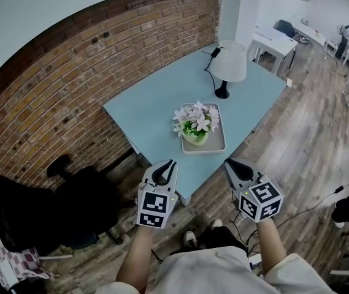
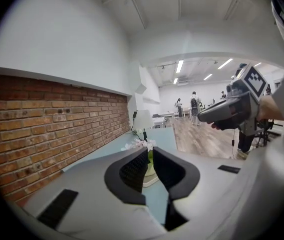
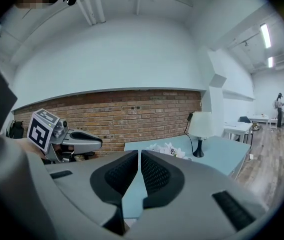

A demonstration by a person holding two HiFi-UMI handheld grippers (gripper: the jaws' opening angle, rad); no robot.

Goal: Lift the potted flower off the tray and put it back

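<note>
The potted flower point(image 1: 195, 127), pink-white blooms in a light green pot, stands on a pale tray point(image 1: 218, 146) near the front edge of the light blue table point(image 1: 156, 103). Both grippers hover short of that edge, apart from the pot. My left gripper point(image 1: 165, 169) points at the table with its jaws a narrow slit apart and nothing between them. In the left gripper view the pot point(image 2: 149, 156) shows through that slit. My right gripper point(image 1: 234, 166) has its jaws together and empty. The flowers point(image 3: 166, 149) lie beyond the right gripper point(image 3: 139, 156).
A white table lamp point(image 1: 227, 63) stands behind the tray, its cord running to the back. A brick wall point(image 1: 51, 97) runs along the table's left. Black office chairs point(image 1: 82, 207) sit at the lower left. White desks point(image 1: 275, 41) and people stand far off on the wooden floor.
</note>
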